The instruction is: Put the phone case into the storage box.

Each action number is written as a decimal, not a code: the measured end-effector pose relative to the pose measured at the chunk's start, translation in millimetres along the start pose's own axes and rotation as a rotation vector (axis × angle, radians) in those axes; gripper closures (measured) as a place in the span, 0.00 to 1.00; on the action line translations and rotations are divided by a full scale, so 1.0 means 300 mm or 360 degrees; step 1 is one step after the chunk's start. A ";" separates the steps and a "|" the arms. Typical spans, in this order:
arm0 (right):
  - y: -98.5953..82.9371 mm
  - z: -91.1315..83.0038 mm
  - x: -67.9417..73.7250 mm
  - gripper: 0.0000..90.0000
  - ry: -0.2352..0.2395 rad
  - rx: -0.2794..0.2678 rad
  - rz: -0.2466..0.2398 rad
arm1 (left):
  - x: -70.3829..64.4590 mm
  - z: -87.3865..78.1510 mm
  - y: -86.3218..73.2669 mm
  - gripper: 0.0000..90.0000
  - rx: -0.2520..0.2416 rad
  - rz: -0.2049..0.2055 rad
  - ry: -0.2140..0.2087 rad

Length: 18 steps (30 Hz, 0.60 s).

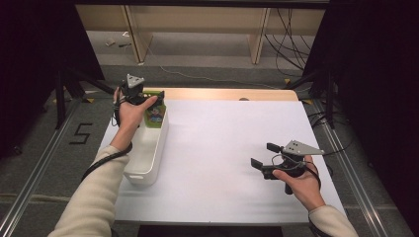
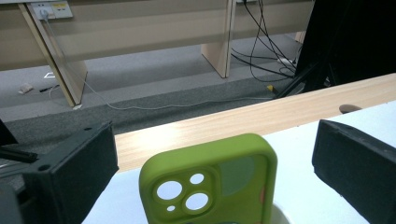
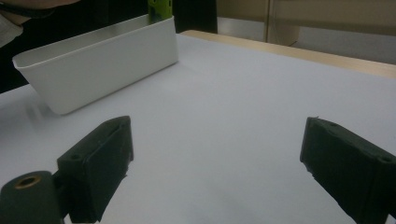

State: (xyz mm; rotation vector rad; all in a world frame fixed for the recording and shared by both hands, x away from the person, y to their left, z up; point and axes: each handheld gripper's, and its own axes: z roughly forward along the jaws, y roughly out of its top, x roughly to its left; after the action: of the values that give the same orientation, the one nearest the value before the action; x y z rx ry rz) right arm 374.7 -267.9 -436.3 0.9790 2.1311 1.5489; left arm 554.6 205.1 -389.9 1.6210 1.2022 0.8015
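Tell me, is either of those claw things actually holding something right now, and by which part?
Neither. The left gripper stands open around the green phone case, with a gap on each side; the case stands in the white bin. The right gripper is open over the bare table.

Person: cream knit sleeves (image 1: 94,197). Left tongs (image 1: 148,95), right tongs (image 1: 263,155): black bodies, blocky black jaws, grey 3-cornered top plates w/ holes, black cables.
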 end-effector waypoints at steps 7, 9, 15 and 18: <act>0.000 -0.003 -0.002 0.12 -0.0011 0.0002 -0.0001 | -0.021 -0.035 0.010 0.00 -0.0003 -0.0027 0.0020; 0.001 -0.005 -0.003 0.12 -0.0015 0.0004 0.0000 | -0.025 -0.050 0.010 0.00 -0.0008 -0.0035 0.0018; 0.002 -0.006 -0.003 0.12 -0.0019 0.0001 -0.0002 | -0.020 -0.084 0.002 0.00 -0.0028 -0.0014 -0.0010; 0.002 -0.005 -0.003 0.12 -0.0021 -0.0001 -0.0002 | -0.032 -0.107 -0.009 0.01 0.0009 -0.0077 -0.0023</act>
State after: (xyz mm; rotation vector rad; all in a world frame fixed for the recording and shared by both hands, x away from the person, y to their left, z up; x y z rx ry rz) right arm 374.6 -269.4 -435.2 0.9848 2.1219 1.5386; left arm 522.4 205.7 -380.8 1.5938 1.2299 0.7550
